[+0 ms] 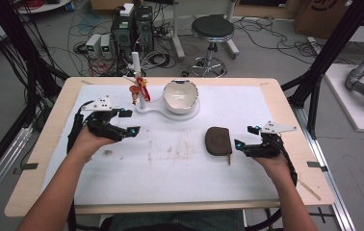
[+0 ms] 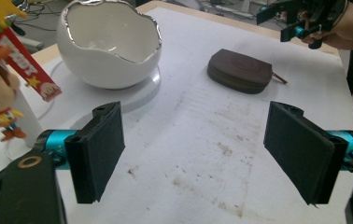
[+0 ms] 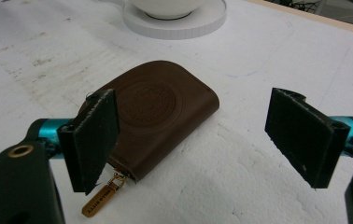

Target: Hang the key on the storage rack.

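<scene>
Right gripper (image 3: pixel 198 140) fingers apart just short of the brown pouch (image 3: pixel 153 114) lying flat on the tabletop (image 1: pixel 170 163); left gripper (image 2: pixel 202 154) also apart; shallow pinch may slide the pouch or snag its zipper tag (image 3: pixel 101 201).

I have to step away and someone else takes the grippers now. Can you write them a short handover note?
Left gripper: open, holding nothing, over the white mat short of the egg-shaped white bowl.
Right gripper: open, holding nothing, right beside the brown pouch.
Pouch lies flat mid-mat, zip pull toward the person, apart from the bowl.
Done: nothing grasped yet.
Left: probably close the right gripper on the pouch and lift it.
</scene>
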Available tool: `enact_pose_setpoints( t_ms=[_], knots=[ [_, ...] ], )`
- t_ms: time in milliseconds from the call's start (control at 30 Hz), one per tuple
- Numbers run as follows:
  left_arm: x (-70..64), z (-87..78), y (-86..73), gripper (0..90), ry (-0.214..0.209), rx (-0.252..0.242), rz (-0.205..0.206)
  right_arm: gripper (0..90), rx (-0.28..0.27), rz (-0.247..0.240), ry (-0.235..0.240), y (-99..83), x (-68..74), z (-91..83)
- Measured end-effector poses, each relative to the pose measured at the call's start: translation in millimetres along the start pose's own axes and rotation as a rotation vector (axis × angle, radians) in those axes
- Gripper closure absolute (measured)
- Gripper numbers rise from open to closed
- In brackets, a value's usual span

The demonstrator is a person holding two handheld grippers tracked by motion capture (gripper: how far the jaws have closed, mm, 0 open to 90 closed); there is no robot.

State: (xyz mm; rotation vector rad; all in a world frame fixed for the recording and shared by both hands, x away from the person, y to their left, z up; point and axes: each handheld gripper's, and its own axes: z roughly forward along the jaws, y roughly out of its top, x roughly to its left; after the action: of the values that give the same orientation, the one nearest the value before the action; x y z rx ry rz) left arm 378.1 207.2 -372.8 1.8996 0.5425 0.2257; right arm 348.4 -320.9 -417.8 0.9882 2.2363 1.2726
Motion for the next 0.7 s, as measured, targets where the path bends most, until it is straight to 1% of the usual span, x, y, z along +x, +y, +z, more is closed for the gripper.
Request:
enact_pose_setpoints(
  t_ms=[67, 133, 167, 233, 267, 367, 400, 567, 700],
  knots=[
    [-2.7, 0.9, -6.8, 19.9, -0.014, -0.002, -0.009, 17.9, 0.000, 0.001, 0.000, -0.1, 0.1, -0.1],
    [-4.7, 1.2, -13.2, 19.5, -0.013, -0.002, -0.015, 17.9, -0.002, -0.002, -0.001, -0.4, 0.0, -0.5],
    [-5.2, 0.9, -16.1, 18.8, -0.018, -0.005, -0.021, 17.8, -0.001, 0.000, -0.002, -0.6, -0.1, -1.0],
    [-5.9, -0.7, -20.9, 18.7, -0.014, -0.006, -0.025, 17.9, -0.001, 0.007, -0.003, -1.2, 0.3, -1.7],
    [-6.1, -1.7, -24.9, 18.6, -0.011, -0.014, -0.037, 17.8, -0.003, 0.004, -0.002, -1.4, 0.1, -1.8],
    [-7.1, -3.6, -31.1, 18.5, -0.014, -0.013, -0.046, 17.8, -0.004, 0.007, -0.007, -2.4, 0.1, -3.2],
    [-8.1, -4.4, -35.0, 18.5, -0.016, -0.019, -0.050, 17.8, -0.005, 0.006, -0.008, -3.2, -0.3, -3.6],
    [-10.5, -5.1, -41.0, 18.4, -0.021, -0.019, -0.043, 17.8, 0.000, 0.007, -0.011, -4.5, 0.1, -3.7],
    [-12.9, -4.0, -44.4, 18.5, -0.023, -0.018, -0.049, 17.9, 0.000, 0.006, -0.012, -4.7, 0.8, -3.6]
  ],
)
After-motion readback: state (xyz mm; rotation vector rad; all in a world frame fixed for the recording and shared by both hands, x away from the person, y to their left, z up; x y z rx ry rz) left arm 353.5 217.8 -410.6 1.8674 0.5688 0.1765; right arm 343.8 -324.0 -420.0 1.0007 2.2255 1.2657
